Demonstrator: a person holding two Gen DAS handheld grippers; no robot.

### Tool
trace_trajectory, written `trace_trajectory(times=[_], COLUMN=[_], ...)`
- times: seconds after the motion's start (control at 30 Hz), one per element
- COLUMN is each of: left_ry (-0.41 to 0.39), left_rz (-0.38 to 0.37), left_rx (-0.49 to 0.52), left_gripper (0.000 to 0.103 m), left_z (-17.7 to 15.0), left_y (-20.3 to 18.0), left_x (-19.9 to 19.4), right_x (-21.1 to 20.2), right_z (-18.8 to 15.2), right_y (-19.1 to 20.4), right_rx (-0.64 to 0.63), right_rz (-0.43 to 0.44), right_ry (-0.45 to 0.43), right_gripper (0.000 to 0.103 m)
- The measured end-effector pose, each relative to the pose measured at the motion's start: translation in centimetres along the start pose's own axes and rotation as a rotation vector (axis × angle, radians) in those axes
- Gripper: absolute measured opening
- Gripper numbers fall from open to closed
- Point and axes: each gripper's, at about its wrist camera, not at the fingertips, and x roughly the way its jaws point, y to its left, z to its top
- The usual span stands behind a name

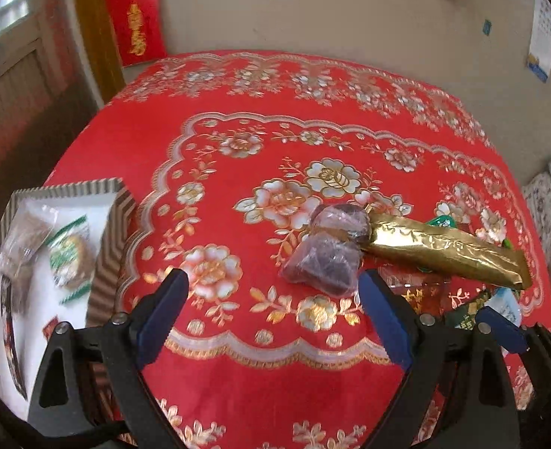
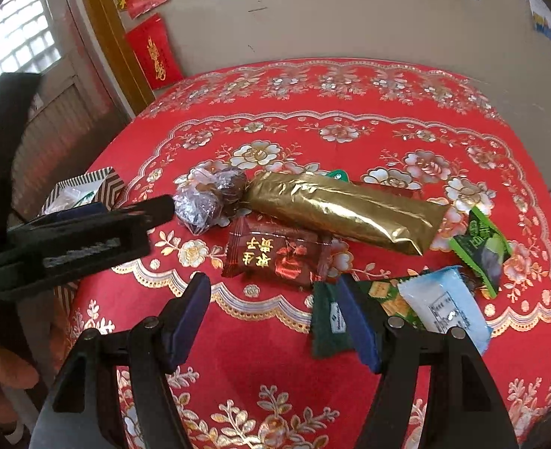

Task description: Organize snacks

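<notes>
Clear-wrapped purple-brown lumpy snack bundle (image 1: pixel 322 256) lies mid red floral tablecloth (image 1: pixel 238 393), touching long gold foil packet (image 1: pixel 443 249). Judged light, soft, crinkly-slippery; best pinched across lower lump. Left gripper (image 1: pixel 271 321) jaws wide, empty; right gripper (image 2: pixel 275 321) jaws half-wide, empty.

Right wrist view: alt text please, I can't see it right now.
The right gripper, fingers apart and empty, hovers over a dark green packet among snacks on a red floral tablecloth: a gold foil pack, a dark red packet. The left gripper reaches in from the left.
</notes>
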Motion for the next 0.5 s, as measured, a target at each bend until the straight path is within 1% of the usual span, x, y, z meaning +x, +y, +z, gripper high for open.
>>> trace_trajectory(times=[0.27, 0.37, 0.5], left_ry=[0.021, 0.044, 0.065], left_rz=[-0.038, -0.055, -0.058], left_rx=[0.057, 0.073, 0.083], left_gripper=[0.092, 0.092, 0.092], left_z=[1.4, 1.6, 1.8], left_y=[-1.4, -1.9, -2.3], left_x=[1.9, 2.9, 4.0], right_x=[1.5, 2.0, 2.8], right_z=[1.0, 1.4, 1.6], right_y=[0.1, 0.1, 0.2], right_rx=[0.017, 0.022, 0.012], right_rz=[-0.019, -0.030, -0.048], right_ry=[0.012, 0.022, 0.039], right_gripper=[0.070, 0.070, 0.070])
